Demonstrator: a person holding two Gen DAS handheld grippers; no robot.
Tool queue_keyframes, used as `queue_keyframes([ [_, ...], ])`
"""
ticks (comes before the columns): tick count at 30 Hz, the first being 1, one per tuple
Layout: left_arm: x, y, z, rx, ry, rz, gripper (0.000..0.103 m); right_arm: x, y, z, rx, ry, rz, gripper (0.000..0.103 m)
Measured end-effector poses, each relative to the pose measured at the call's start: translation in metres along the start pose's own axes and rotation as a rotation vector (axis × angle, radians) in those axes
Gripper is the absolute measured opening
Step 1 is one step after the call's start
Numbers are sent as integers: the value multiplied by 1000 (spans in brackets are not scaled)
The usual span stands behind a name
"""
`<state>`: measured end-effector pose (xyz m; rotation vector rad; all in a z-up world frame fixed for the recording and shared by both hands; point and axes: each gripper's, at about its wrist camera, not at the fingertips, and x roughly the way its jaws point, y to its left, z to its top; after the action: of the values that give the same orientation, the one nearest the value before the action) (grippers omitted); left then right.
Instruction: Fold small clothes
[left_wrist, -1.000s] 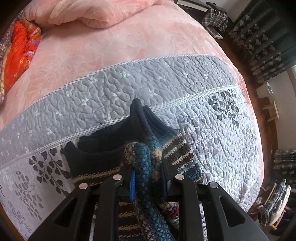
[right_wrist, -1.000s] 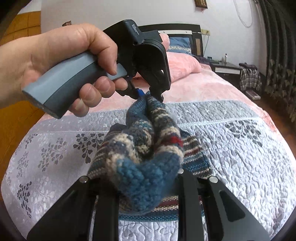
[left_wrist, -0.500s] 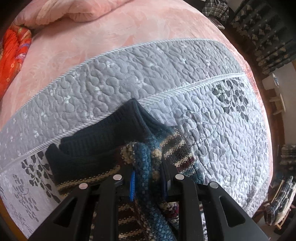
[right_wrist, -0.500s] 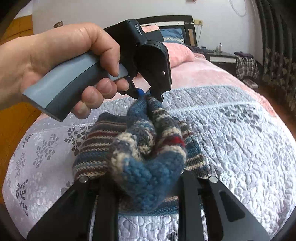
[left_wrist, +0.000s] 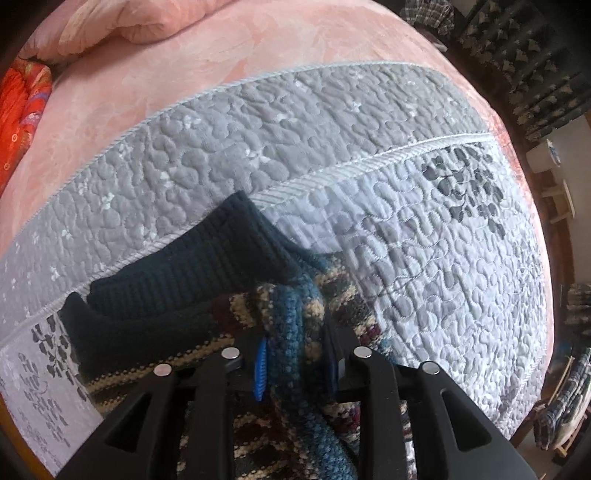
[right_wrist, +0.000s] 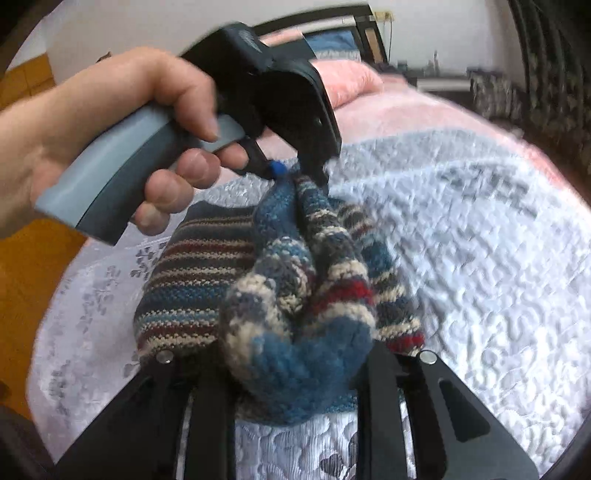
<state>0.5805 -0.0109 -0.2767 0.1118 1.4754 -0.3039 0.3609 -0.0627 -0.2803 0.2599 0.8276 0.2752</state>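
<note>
Two grippers: both pinch the same striped knit sweater (right_wrist: 207, 280), which lies partly on the grey quilted bedspread (left_wrist: 424, 258) and is partly lifted off it.
Left gripper (left_wrist: 295, 363): jaws narrow, closed on a bunched ridge of blue and cream knit; the blue pad on the left finger shows, the other pad is mostly buried in the wool.
Left gripper, from the right wrist view (right_wrist: 295, 173): held by a hand (right_wrist: 122, 140) around a grey handle, with its tips pressed into the top of the raised fold; the fingertips themselves are hard to make out against the dark housing.
Right gripper (right_wrist: 291, 373): jaws narrow, holding a thick wad of blue, cream and red knit; the wad covers the pads and the gap between them, so only the outer black arms show.
Sweater: the flat striped part rests on the bedspread below the hand; the gathered part rises between the two grippers.
Dark ribbed band (left_wrist: 192, 273): navy, lying on the bedspread ahead of the left gripper, reaching the corded seam; whether it is a hem or a collar cannot be told.
Cut off: the near end of the sweater runs under the left gripper and out of the lower edge of the left wrist view.
Blur: the right wrist view is smeared, most at the far right.
Pink quilt (left_wrist: 221, 66): beyond the grey bedspread, with a red cloth (left_wrist: 22, 107) at the left edge, partly out of view.
</note>
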Motion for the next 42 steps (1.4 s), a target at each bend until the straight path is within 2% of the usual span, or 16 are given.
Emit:
queue_keyframes([
  [1, -2, 0, 0, 2, -16, -13, 32, 3, -8, 0, 32, 24, 34, 24],
  [2, -5, 1, -1, 2, -42, -34, 42, 5, -16, 1, 61, 45, 66, 27],
  [3, -8, 2, -1, 0, -62, -43, 52, 9, -28, 1, 105, 81, 114, 34],
  [8, -35, 24, -4, -35, -167, -125, 57, 23, -67, 3, 209, 204, 252, 60],
  [12, -57, 53, -27, -45, -231, -183, 58, 30, -96, 14, 307, 267, 403, 78],
  [13, -62, 61, -36, -43, -243, -203, 59, 38, -102, 19, 346, 303, 468, 81],
  [14, -64, 67, -44, -45, -252, -221, 59, 44, -106, 26, 368, 330, 496, 81],
  [20, -71, 112, -109, -109, -295, -405, 60, 85, -102, 67, 329, 436, 546, 81],
  [23, -70, 127, -140, -147, -327, -496, 60, 101, -94, 81, 282, 474, 526, 77],
  [24, -69, 130, -146, -153, -329, -510, 60, 104, -93, 86, 272, 483, 517, 74],
  [31, -53, 140, -175, -184, -319, -593, 60, 121, -84, 103, 239, 507, 474, 72],
  [33, -52, 144, -181, -205, -331, -618, 60, 127, -83, 104, 230, 518, 472, 63],
  [35, -51, 148, -186, -224, -341, -644, 60, 132, -80, 106, 214, 527, 463, 59],
  [37, -50, 149, -192, -226, -340, -652, 60, 132, -75, 109, 178, 520, 447, 48],
  [39, -49, 148, -195, -220, -336, -659, 60, 132, -67, 115, 133, 491, 411, 21],
  [42, -48, 148, -199, -223, -339, -675, 60, 119, -65, 125, 99, 425, 412, 18],
])
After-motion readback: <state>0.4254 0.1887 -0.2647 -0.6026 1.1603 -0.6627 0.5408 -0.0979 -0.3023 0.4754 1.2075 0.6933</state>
